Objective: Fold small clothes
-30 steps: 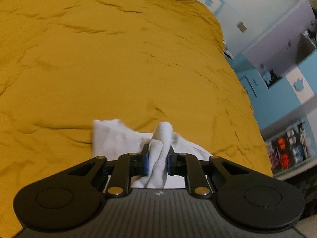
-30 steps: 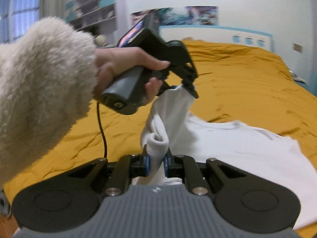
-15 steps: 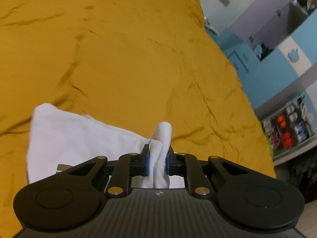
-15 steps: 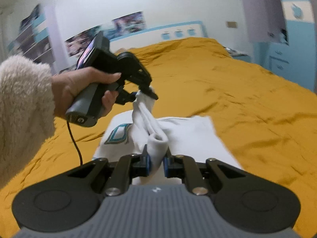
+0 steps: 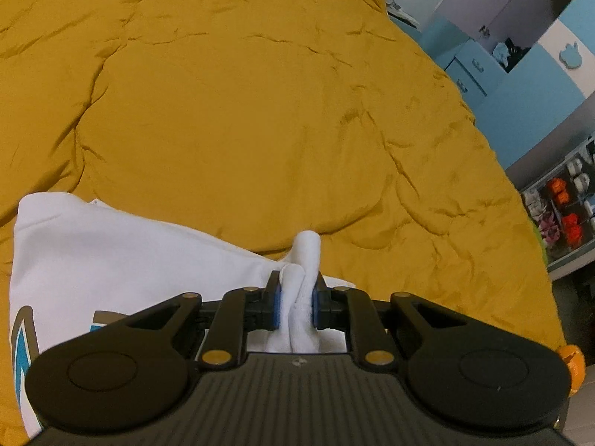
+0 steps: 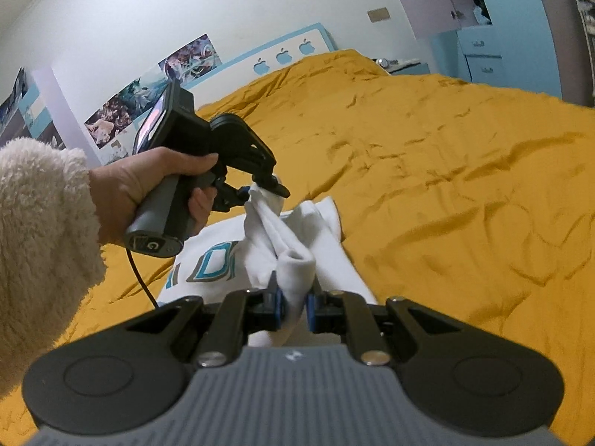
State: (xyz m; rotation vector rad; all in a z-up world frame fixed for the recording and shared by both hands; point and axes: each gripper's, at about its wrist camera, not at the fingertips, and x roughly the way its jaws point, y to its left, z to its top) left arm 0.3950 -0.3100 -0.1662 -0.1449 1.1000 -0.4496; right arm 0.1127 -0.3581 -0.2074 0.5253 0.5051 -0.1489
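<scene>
A small white shirt [image 5: 111, 245] with a teal and grey print lies on the mustard bedspread [image 5: 241, 111]. My left gripper [image 5: 296, 303] is shut on a bunched edge of the shirt, which sticks up between the blue pads. In the right wrist view the white shirt [image 6: 327, 230] stretches between both tools. My right gripper [image 6: 295, 304] is shut on another bunched edge. The left gripper [image 6: 266, 191] shows there too, held by a hand [image 6: 148, 182] in a fluffy cream sleeve, pinching the cloth a little above the bed.
The mustard bedspread [image 6: 446, 167] fills most of both views. A blue headboard [image 6: 282, 55] and posters stand at the far wall. Blue cabinets [image 5: 520, 74] and a shelf of small items [image 5: 565, 204] line the bed's right side. A black cable [image 6: 141, 278] hangs from the left tool.
Both grippers have swung across the bed and sunk a little, carrying the shirt. The cloth now lies folded over itself, with the printed side showing. Both grips stayed shut.
</scene>
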